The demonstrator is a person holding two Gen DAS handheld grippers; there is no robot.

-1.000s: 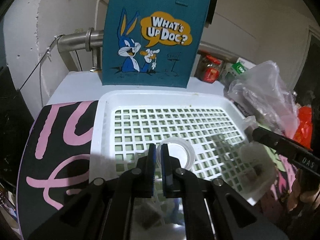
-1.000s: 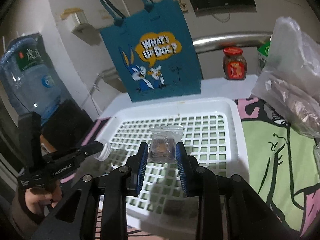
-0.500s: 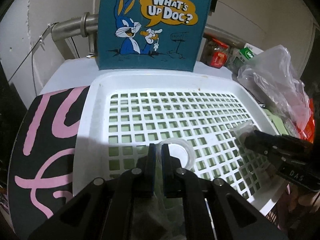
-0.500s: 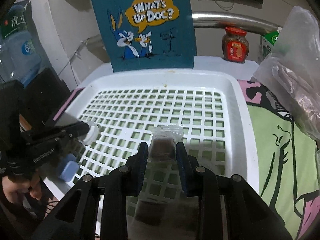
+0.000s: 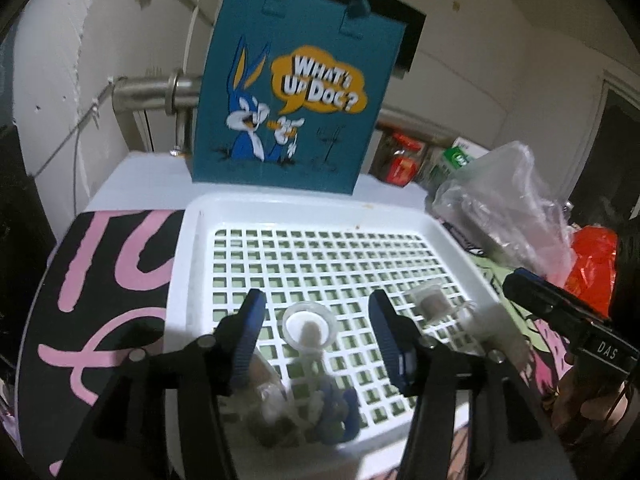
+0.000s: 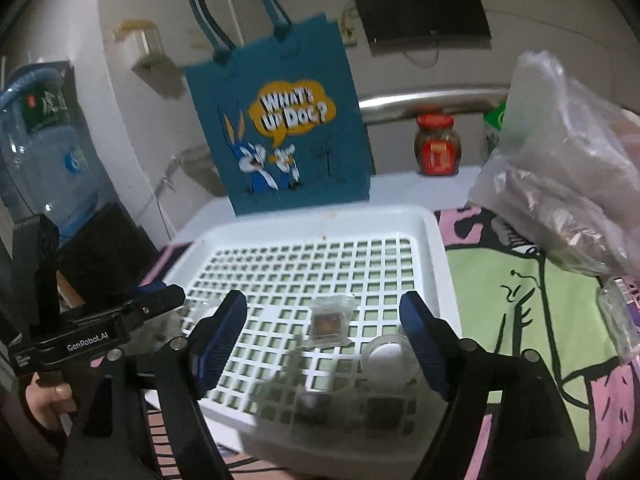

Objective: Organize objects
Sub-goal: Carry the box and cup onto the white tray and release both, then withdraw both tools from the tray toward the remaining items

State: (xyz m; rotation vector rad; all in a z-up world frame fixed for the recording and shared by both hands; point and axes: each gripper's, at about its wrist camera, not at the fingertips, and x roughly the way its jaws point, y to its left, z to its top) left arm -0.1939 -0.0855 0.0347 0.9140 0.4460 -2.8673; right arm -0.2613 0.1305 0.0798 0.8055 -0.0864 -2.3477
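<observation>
A white grid tray (image 5: 312, 208) (image 6: 320, 216) lies in front of both grippers. My left gripper (image 5: 318, 332) is opening. A clear round cup (image 5: 310, 326) sits between its blue pads (image 5: 250, 336), which do not touch it. Blurred clear wrapping with blue bits (image 5: 332, 408) lies just below the cup. My right gripper (image 6: 322, 332) is opening too. A small clear packet with brown contents (image 6: 330, 320) (image 5: 432, 304) rests loose on the grid between its pads. A clear round lid (image 6: 388, 356) lies beside that packet. Each gripper shows in the other's view: left gripper (image 6: 160, 300), right gripper (image 5: 532, 292).
A blue tote bag with a cartoon rabbit (image 5: 296, 108) (image 6: 280, 128) stands behind the tray. A crumpled clear plastic bag (image 5: 500, 200) (image 6: 560, 184) lies at the right, near a red-lidded jar (image 6: 438, 144). A big water bottle (image 6: 36, 152) stands at the left.
Both grippers went from shut to open. The cup and the brown packet are now free on the tray. Both grippers drew back from the tray.
</observation>
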